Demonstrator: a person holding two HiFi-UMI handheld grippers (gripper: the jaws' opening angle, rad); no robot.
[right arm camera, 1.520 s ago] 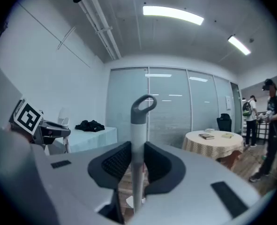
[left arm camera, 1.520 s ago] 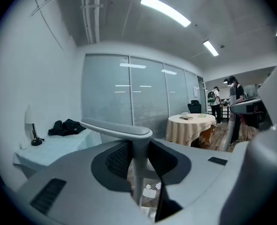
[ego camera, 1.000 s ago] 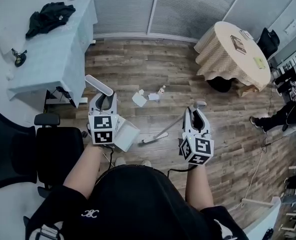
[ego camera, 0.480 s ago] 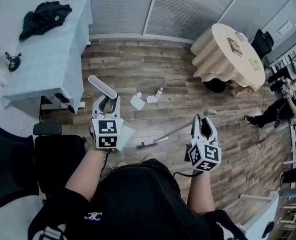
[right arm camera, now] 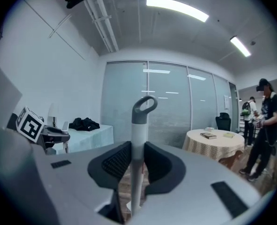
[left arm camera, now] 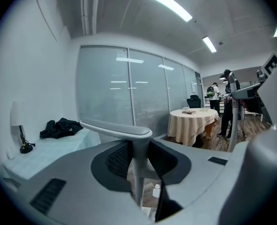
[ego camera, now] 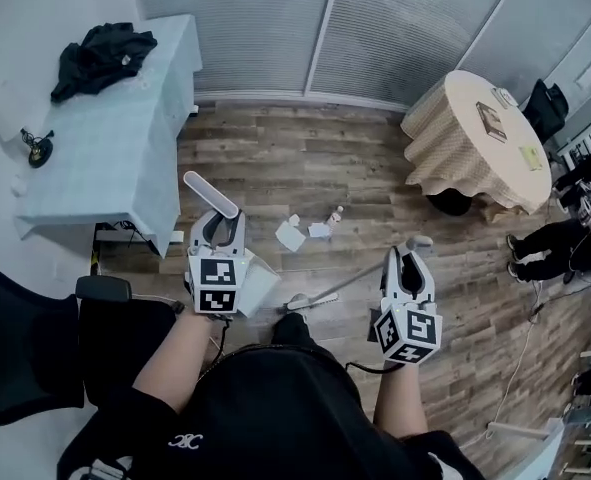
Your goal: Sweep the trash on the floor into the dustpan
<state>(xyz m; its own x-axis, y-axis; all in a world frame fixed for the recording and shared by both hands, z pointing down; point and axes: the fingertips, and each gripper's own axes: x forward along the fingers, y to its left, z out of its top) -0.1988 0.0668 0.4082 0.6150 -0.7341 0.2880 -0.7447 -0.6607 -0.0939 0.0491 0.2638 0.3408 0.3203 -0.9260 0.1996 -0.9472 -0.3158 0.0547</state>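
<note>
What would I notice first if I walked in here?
The two grippers up front: the left gripper clamps the dustpan by its tall handle, and the right gripper clamps the broom by its stick. Just ahead, white trash lies on the wooden floor, with a cloth-covered round table at the back right.

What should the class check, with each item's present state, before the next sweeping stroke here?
1. Left gripper shut on the dustpan handle: ok.
2. Right gripper shut on the broom handle: ok.
3. Trash lies on open floor, ahead of both tools: ok.
4. Dustpan mouth resting flat on the floor: cannot tell.
5. Trash lies between broom head and dustpan: not ok; both sit on the person's side of it.
</note>
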